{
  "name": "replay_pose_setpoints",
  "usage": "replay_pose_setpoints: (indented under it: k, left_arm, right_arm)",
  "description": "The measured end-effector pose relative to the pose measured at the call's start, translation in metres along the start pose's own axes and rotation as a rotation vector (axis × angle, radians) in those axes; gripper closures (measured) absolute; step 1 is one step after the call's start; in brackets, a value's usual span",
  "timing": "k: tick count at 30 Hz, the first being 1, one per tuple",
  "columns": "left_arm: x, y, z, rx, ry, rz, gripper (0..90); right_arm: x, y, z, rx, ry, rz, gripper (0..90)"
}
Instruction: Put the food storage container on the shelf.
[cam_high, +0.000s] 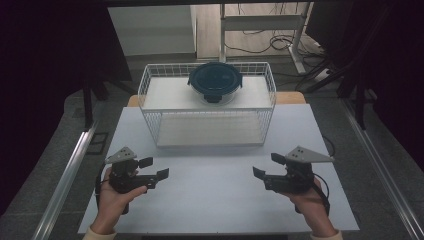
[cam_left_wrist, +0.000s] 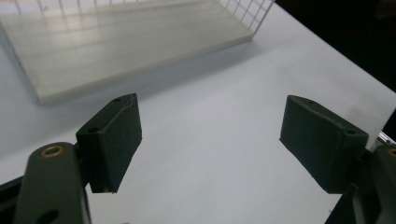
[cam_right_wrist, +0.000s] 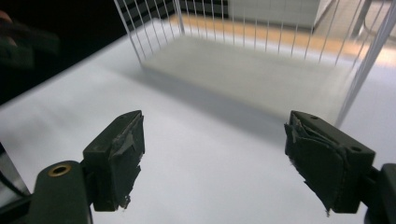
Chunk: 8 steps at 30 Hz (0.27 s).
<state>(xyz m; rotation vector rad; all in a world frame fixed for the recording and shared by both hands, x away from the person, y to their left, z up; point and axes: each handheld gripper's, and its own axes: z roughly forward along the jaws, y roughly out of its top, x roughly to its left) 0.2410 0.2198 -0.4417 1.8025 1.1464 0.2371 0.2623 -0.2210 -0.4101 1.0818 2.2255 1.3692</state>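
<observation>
From the high view I count two grippers, one wire rack and one round container. My left gripper (cam_high: 154, 168) and right gripper (cam_high: 266, 166) sit low over the white table (cam_high: 215, 200), tips turned inward toward each other, well apart. Both have their jaws spread with nothing but bare tabletop between them; the left gripper view (cam_left_wrist: 210, 140) and the right gripper view (cam_right_wrist: 212, 158) confirm the gap.

The wire rack (cam_high: 150, 100) stands beyond both sets of jaws, and the dark-lidded container (cam_high: 215, 81) rests on its upper shelf, farther off than the rack's lower board. I see one lid; the clear body under it is hard to make out, and its front clip is just a dark blob.

In the left gripper view the rack is cut off at the top, leaving the pale lower board (cam_left_wrist: 126, 42) and a few wires ahead of the jaws. In the right gripper view the rack (cam_right_wrist: 261, 60) is blurred and its top is cropped. A dark, smeared shape at that view's upper left I cannot identify for certain.
</observation>
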Motion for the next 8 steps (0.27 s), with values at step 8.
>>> replay_pose_setpoints:
  k: [8]
  left_arm:
    - [-0.0091,-0.0027,0.0023,-0.009,0.019,0.022,20.6]
  right_arm:
    - [-0.0014,-0.0146,0.0057,-0.005,0.007,0.005,19.5]
